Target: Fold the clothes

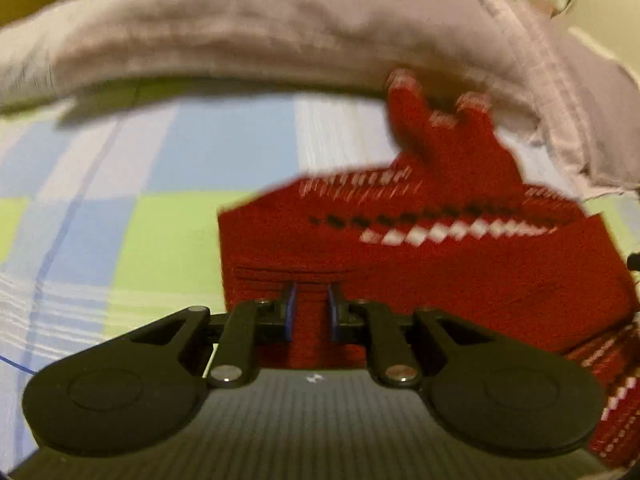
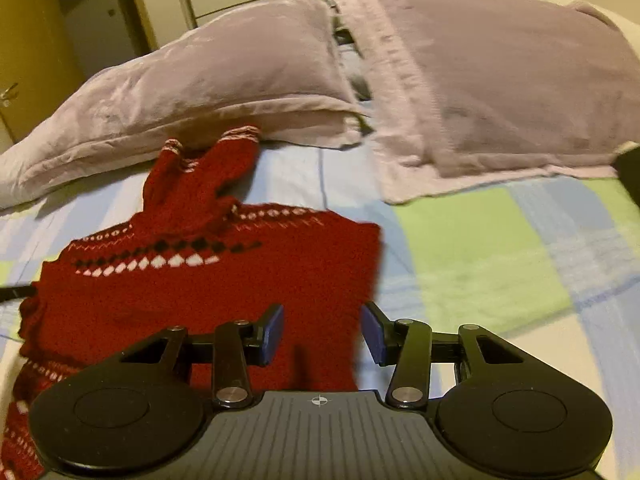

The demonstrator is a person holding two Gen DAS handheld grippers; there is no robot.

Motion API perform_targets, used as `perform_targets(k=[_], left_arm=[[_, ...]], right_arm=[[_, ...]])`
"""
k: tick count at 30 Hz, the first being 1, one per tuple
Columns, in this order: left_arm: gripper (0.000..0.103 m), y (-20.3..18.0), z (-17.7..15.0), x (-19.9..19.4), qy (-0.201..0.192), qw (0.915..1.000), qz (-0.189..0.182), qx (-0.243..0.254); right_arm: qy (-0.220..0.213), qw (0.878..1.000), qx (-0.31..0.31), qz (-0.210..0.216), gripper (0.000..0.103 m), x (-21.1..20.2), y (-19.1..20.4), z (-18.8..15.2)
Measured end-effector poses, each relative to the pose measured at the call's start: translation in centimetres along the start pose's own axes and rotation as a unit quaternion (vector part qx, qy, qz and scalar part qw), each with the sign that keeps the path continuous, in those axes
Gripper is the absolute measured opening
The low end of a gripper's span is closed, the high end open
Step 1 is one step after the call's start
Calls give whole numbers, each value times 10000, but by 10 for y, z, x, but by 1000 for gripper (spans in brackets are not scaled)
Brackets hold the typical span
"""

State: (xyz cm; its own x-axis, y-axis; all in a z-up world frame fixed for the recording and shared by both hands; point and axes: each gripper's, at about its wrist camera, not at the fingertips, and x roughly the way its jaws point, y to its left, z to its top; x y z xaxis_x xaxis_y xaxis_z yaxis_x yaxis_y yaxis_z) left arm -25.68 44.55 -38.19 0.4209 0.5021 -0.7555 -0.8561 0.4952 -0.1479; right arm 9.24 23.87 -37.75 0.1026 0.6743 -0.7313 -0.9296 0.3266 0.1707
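Observation:
A red knitted sweater (image 1: 440, 272) with white and black diamond bands lies on the checked bedsheet (image 1: 120, 220), its sleeves pointing toward the pillows. My left gripper (image 1: 312, 312) has its jaws narrowly apart with the sweater's ribbed hem between the blue pads. In the right wrist view the same sweater (image 2: 200, 280) lies partly folded. My right gripper (image 2: 322, 334) is open, with the sweater's right corner lying between its blue pads.
Two lilac pillows (image 2: 240, 80) (image 2: 500, 80) lie at the head of the bed, just beyond the sweater's sleeves. Bare blue and green checked sheet (image 2: 500, 260) spreads to the right. Cupboard doors stand behind at the left.

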Motion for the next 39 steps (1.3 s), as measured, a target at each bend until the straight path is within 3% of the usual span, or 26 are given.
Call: perform_targets(k=[4,9,13,18,21,22,26,30,33,37,38,39], left_arm=[[13,4,8,12,162,9996,-31,-235],[13,10,16,-9,-154,9977,-258,-606],[15,7,7,19,539,9982,-81,-262],[13,7,23,6,361,9987,-115,-349],[14,7,43,0,135,9987,-286,-399],[20,5,51,3,88,9984,-369,-410],[38,-5,78,51,109,9944,-860,-600],[52,-22,119,109,268,9816,-1511,-1138],[54,-38,148,148,375,9744,-1741,-1369],[54,-58,172,188,460,9751,-1720,-1320],[52,-62,175,194,458,9754,-1732,-1283],[40,-64,177,197,464,9747,-1814,-1219]], right_arm=[[422,9987,-137,-270,46,47,-7,4],[169,9998,-117,-52,46,30,-15,22],[388,9989,-248,18,46,45,-12,18],[715,9969,-315,66,46,55,-13,23],[586,9979,-210,152,46,47,-21,42],[531,9982,-133,228,46,47,-24,50],[536,9936,477,873,46,80,-35,92],[911,9703,1414,1741,46,143,-34,132],[861,9541,1980,2076,46,181,-26,159],[735,9540,2080,2029,47,217,-5,187],[731,9567,2008,1978,47,223,0,191],[732,9598,1911,1921,46,229,6,194]])
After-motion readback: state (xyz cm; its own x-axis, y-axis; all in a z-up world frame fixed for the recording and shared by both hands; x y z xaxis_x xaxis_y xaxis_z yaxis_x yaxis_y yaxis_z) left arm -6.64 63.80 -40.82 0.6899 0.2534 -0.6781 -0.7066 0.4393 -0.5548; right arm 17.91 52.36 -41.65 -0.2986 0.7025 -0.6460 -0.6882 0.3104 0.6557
